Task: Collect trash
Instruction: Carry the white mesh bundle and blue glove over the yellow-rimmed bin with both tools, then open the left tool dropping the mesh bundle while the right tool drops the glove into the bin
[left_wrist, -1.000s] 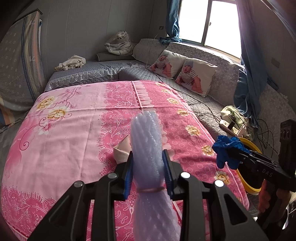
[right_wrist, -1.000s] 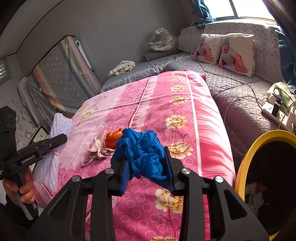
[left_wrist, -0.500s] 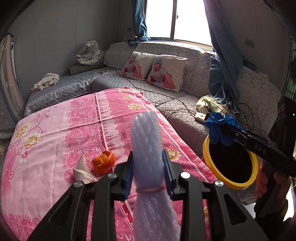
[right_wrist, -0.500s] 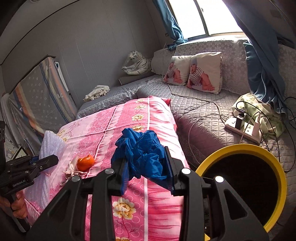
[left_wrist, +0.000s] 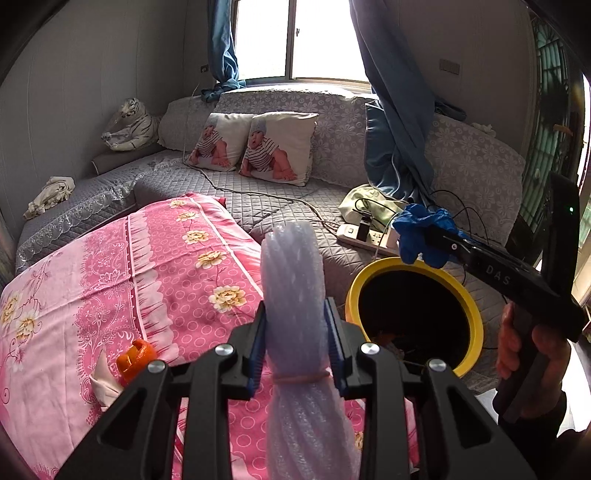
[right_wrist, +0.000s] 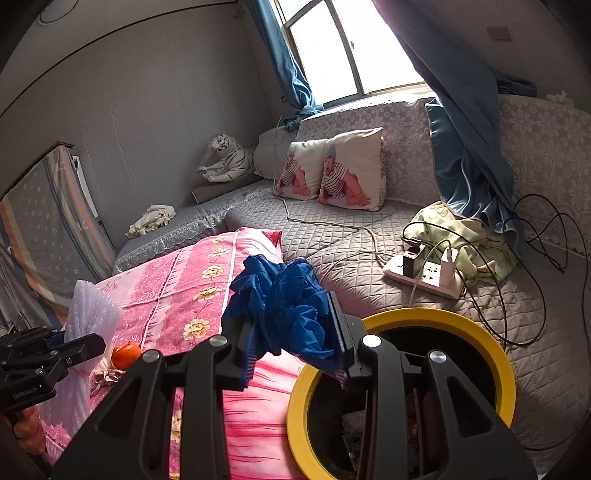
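My left gripper (left_wrist: 295, 339) is shut on a roll of pale bubble wrap (left_wrist: 291, 280) tied with a rubber band, held above the pink bed edge. My right gripper (right_wrist: 291, 343) is shut on a crumpled blue plastic bag (right_wrist: 284, 299), at the near-left rim of the yellow-rimmed trash bin (right_wrist: 443, 317). In the left wrist view the blue bag (left_wrist: 421, 232) hangs over the bin's far rim (left_wrist: 476, 317). An orange peel (left_wrist: 135, 360) and a crumpled tissue (left_wrist: 101, 384) lie on the pink bedspread (left_wrist: 166, 266).
A grey quilted sofa (right_wrist: 332, 240) runs behind the bed, with two baby-print cushions (right_wrist: 332, 173). A power strip with plugs and cables (right_wrist: 424, 277) lies by a green cloth (right_wrist: 465, 236). Blue curtains (right_wrist: 469, 129) hang by the window. A toy tiger (right_wrist: 229, 162) sits far back.
Both grippers have swung to the right, from over the bed toward the bin. The bin now fills the lower right of the right wrist view. Both loads stay gripped.
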